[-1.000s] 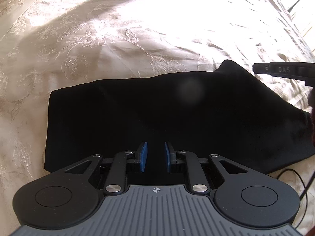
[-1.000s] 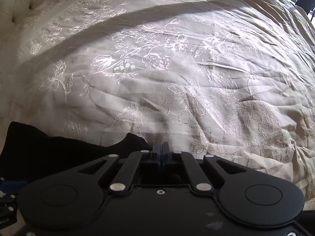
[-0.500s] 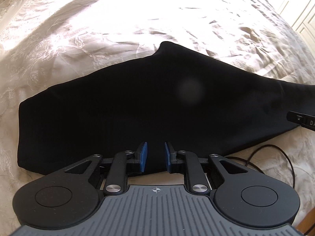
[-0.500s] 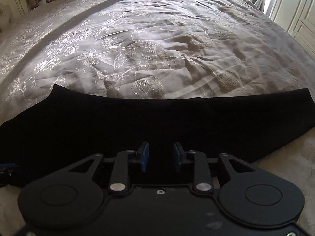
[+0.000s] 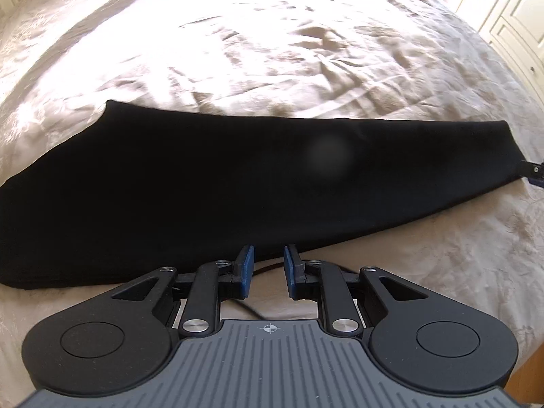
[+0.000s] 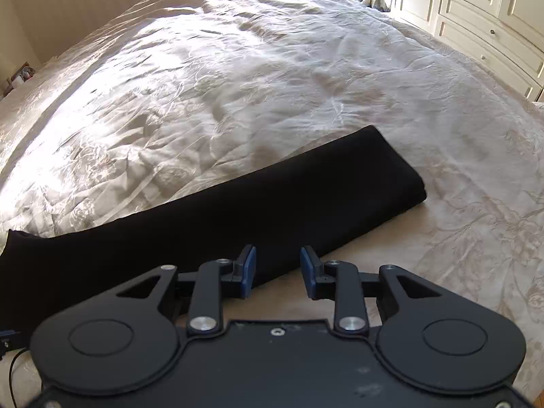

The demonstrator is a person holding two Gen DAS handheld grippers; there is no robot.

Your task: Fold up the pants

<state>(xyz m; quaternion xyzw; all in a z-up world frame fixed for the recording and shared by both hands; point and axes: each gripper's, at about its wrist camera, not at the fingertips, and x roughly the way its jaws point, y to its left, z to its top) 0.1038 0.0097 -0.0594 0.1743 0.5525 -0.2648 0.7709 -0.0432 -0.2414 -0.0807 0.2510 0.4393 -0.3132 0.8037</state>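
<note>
The black pants (image 5: 210, 183) lie flat on a cream bedspread (image 5: 272, 40), folded lengthwise into one long strip that runs left to right across the near part of the bed. In the left wrist view the wide end is at the left and the strip tapers to a narrow end at the far right, where a small part of the other tool shows at the frame edge. The left gripper (image 5: 268, 268) hangs over the near edge of the strip; a narrow gap stands between its blue pads (image 5: 246, 265), which hold nothing. A thin black cable (image 5: 250, 309) lies on the bedspread under it. In the right wrist view the pants (image 6: 272, 200) end at the right in a squared hem. The right gripper (image 6: 278, 270) hovers at the near edge, jaws opening, empty, with cloth behind the left pad. White cupboards (image 6: 493, 17) stand far right.
</note>
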